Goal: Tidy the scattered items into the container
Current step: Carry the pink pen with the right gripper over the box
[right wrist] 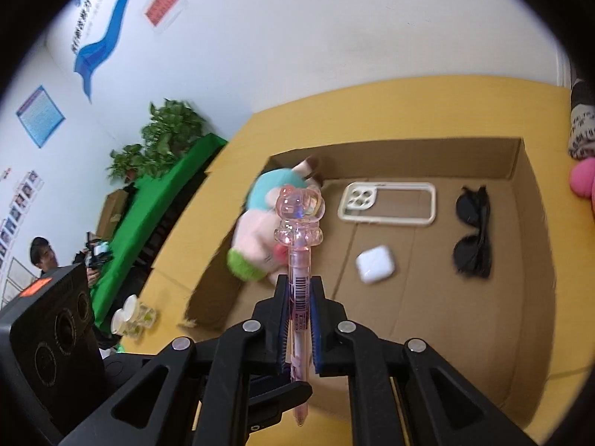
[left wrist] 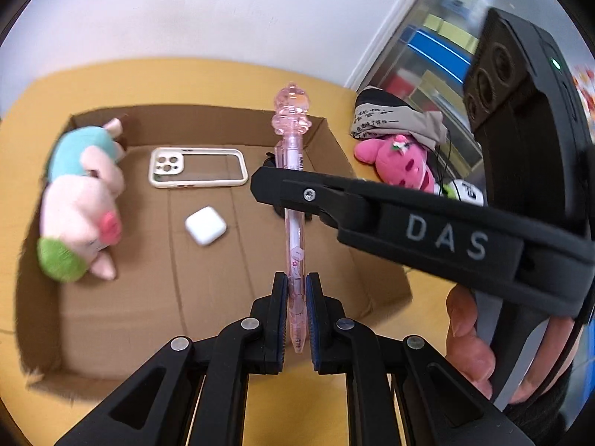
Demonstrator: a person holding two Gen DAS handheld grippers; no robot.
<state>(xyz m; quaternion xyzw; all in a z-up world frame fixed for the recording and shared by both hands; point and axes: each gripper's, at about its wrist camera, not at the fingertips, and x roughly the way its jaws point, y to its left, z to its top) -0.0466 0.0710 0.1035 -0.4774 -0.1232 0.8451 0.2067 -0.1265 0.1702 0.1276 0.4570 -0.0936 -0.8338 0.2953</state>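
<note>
A clear pink pen (left wrist: 293, 245) with a bear-shaped top hangs over the open cardboard box (left wrist: 327, 137), and both grippers hold it. My left gripper (left wrist: 296, 282) is shut on the pen's lower end near the tip. My right gripper (left wrist: 288, 200) comes in from the right and clamps the pen's middle. In the right wrist view the pen (right wrist: 299, 260) stands upright between the pads of my right gripper (right wrist: 300, 282), above the box (right wrist: 390, 160).
In the box lie a plush pig (left wrist: 81, 200), a phone case (left wrist: 197, 167), a white earbuds case (left wrist: 205, 226) and black sunglasses (right wrist: 472, 230). A pink plush (left wrist: 401, 163) and a printed cloth bag (left wrist: 390, 119) sit on the yellow table (left wrist: 44, 104) to the right.
</note>
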